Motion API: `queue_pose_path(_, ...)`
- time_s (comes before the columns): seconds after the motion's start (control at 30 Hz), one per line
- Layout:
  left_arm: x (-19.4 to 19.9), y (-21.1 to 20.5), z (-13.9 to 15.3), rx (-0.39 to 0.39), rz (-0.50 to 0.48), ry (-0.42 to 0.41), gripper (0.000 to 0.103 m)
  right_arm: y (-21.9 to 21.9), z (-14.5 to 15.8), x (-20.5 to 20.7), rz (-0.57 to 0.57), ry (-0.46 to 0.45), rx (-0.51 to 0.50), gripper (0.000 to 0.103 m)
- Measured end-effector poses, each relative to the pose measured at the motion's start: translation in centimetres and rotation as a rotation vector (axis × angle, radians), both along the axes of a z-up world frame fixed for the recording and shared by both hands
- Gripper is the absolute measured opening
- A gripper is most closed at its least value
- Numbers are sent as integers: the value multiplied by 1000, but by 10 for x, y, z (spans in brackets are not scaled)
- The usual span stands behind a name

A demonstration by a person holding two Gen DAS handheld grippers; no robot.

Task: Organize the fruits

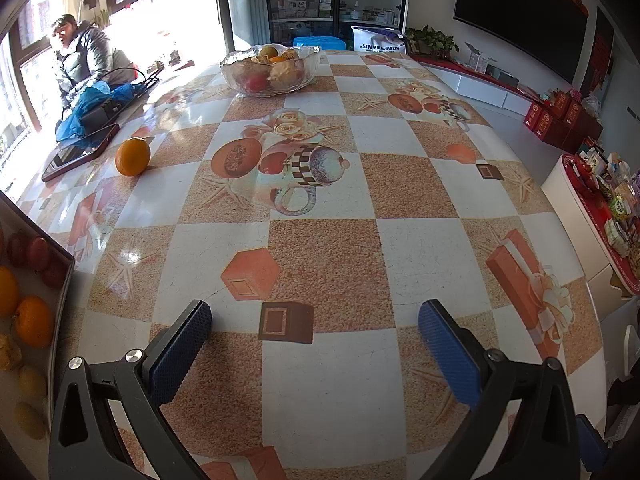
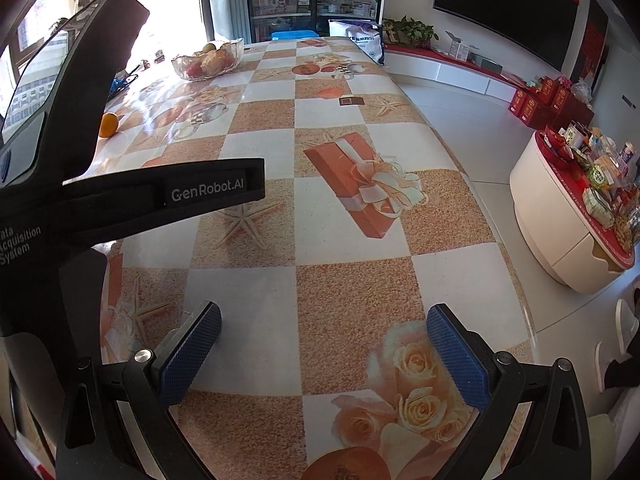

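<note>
Fruit is split between two containers right now. Up at 12 o'clock on the table (image 1: 320,368) sits a clear glass bowl (image 1: 271,70) with a wavy rim, piled with an orange on top, something red low on the left side, and a few pale yellowish-tan pieces I can't name for sure. Over at 8 o'clock in the left wrist view, a box (image 1: 60,292) pokes in from the edge; inside are two oranges (image 1: 34,320), some dark red fruit at the far end, and a few small yellowish lumps nearer the camera. Can't tell what those lumps are either.

One loose orange (image 1: 133,156) sits on its own at 10 o'clock, well apart from the bowl and just beside a dark red tablet (image 1: 80,152), not touching it as far as I can see. Past the tablet there's a blue bag (image 1: 96,110) with black gear on it.

Left gripper (image 1: 316,332) hangs over bare tablecloth, blue pads spread wide, nothing between them. Right gripper (image 2: 324,338) is the same deal, released and empty, over the rose print near the table edge. In the right wrist view the body of the left one fills the 9 o'clock side.
</note>
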State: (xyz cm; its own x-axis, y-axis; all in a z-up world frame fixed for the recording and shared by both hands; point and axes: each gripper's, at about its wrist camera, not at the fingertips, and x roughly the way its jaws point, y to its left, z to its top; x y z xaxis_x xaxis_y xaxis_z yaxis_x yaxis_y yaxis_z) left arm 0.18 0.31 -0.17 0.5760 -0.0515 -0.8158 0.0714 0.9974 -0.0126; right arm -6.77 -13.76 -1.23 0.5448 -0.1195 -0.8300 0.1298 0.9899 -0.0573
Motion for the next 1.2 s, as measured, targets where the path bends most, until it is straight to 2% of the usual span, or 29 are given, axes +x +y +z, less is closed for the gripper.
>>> queue_pose_path(1.2,0,-1,0,0,0,0,103,0,-1,0,-1,-10,7,103)
